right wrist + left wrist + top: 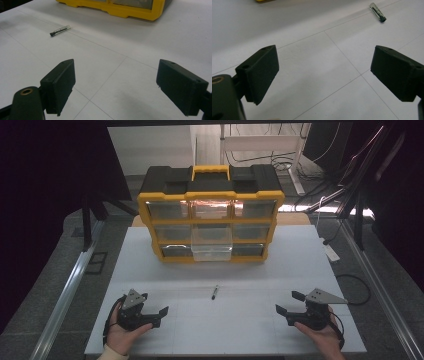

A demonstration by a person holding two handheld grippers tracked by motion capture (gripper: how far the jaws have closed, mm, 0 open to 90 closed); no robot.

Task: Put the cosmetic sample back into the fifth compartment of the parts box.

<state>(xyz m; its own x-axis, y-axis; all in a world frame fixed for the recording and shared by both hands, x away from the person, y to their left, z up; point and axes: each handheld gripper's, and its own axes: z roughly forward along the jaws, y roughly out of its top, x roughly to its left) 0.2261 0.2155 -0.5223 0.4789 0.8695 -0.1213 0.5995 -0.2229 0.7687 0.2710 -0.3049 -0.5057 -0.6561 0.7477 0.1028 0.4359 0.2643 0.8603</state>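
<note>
High view above the table [150, 270] looking forward and down, both gripper views low, close, facing past the fingers [259, 72] toward the shared pen [214, 292].

Lying open across the near half of the white table [240, 330]: bare surface between the left gripper [159, 316] and the right gripper [286, 315], both with jaws spread wide and nothing between them. Sitting alone in that gap, slightly farther out and well apart from both grippers: a small clear-bodied pen [214, 292], the one low obstacle on the way forward. Standing across the far middle of the table: a yellow-and-black drawer organizer [210, 215], blocking any straight reach beyond it, with one clear drawer [212, 251] jutting out toward the person. Remaining free: strips of table on either side of the organizer.
</note>
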